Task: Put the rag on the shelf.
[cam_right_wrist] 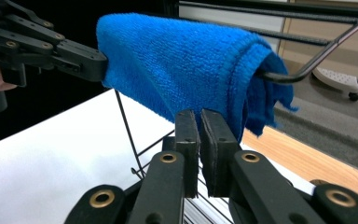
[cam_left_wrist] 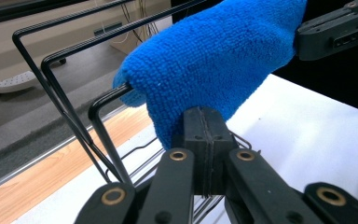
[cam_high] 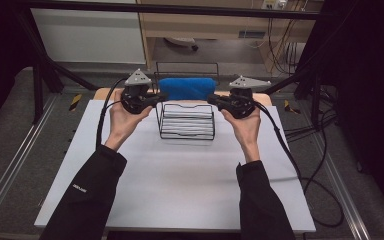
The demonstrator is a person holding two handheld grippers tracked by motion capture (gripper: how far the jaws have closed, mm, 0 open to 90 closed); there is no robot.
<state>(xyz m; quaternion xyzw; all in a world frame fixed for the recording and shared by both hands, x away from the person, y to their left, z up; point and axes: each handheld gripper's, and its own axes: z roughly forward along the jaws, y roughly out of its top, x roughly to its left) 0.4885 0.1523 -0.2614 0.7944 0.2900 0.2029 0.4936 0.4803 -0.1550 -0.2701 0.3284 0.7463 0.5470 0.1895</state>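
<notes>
So the blue towel (cam_high: 187,88) is draped over the top bar of a black wire rack (cam_high: 187,121), which sits toward the far edge of the white table (cam_high: 180,185), about midway between its left and right edges. The towel hangs folded over that bar, with one gripper at each end of it. The left gripper (cam_high: 161,96) comes in from the left end; in the left gripper view its jaws are pressed fully together, pinching the lower edge of the cloth right where it hangs below the bar. The right gripper (cam_high: 214,100) is at the other end, and its jaws are pretty much closed too. In the right gripper view there's just a thin sliver of a gap between the pads, and the towel's hanging edge sits right at their tips, though I can't honestly tell if any cloth is actually caught in there. Both hands are held up at bar height, above the tabletop.
</notes>
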